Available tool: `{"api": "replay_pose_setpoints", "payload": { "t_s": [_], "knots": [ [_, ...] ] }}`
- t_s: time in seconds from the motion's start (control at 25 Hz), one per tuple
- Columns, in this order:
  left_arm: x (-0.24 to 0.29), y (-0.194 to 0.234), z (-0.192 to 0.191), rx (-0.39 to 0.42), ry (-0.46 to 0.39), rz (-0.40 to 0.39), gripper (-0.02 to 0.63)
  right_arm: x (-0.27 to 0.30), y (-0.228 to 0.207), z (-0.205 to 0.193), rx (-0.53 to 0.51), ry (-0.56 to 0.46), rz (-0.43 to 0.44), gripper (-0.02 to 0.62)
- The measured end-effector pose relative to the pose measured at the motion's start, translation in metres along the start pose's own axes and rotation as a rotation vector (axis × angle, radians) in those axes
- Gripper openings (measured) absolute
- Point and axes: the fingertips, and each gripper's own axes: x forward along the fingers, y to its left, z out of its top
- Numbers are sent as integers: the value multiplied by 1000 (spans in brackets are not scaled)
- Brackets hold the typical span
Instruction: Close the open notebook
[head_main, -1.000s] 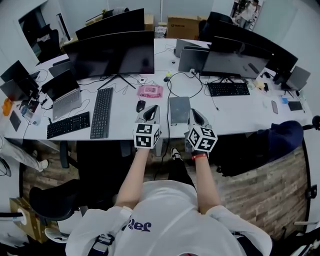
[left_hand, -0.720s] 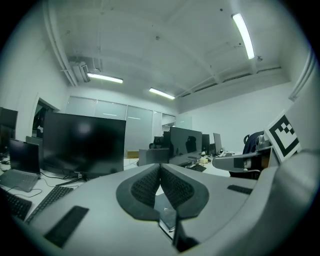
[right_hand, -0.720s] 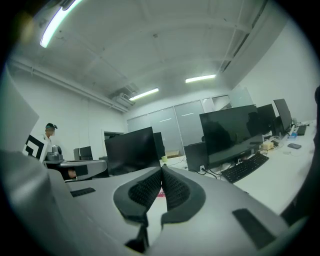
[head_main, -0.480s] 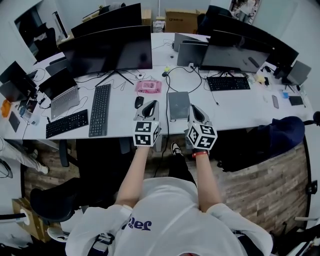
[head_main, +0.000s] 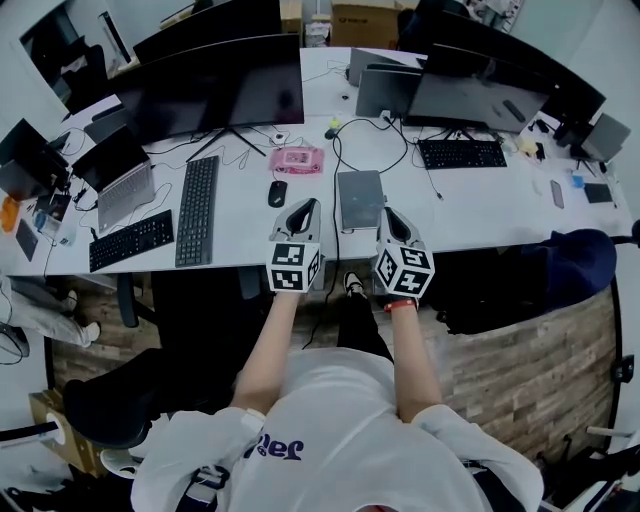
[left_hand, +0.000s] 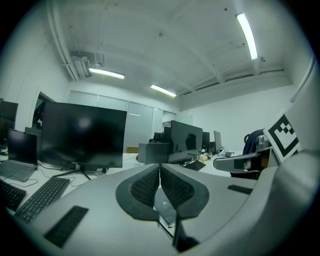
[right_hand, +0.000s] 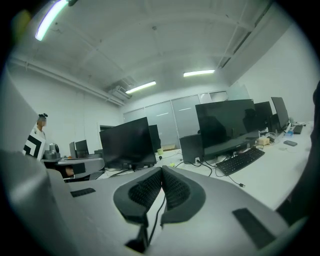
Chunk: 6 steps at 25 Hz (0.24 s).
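Note:
A grey notebook (head_main: 360, 198) lies flat near the front edge of the white desk (head_main: 250, 225), showing a single grey cover. My left gripper (head_main: 310, 204) hovers at the desk edge just left of it, jaws pressed together with nothing between them. My right gripper (head_main: 387, 213) hangs just right of the notebook's near corner, also shut and empty. Beneath the shut jaws in the left gripper view (left_hand: 160, 168), a corner of the notebook (left_hand: 165, 207) shows. The right gripper view (right_hand: 162, 170) shows closed pads above a black cable (right_hand: 156, 216).
A black mouse (head_main: 276, 193), a pink pouch (head_main: 299, 160) and a black keyboard (head_main: 197, 208) lie left of the notebook. Large monitors (head_main: 215, 95) stand behind them. A black cable (head_main: 334, 185) runs along the notebook's left side. A dark jacket (head_main: 565, 265) hangs at the right.
Both grippers have sunk a little at the desk's front edge, and the head view has shifted. The jaws stay shut and the notebook has not moved.

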Motion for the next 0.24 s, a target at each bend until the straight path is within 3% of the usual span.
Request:
{"api": "replay_pose_setpoints", "payload": {
  "t_s": [0.24],
  "knots": [
    [28, 17, -59, -43, 156, 2, 23, 25, -14, -18, 42, 42, -6, 14]
  ]
}}
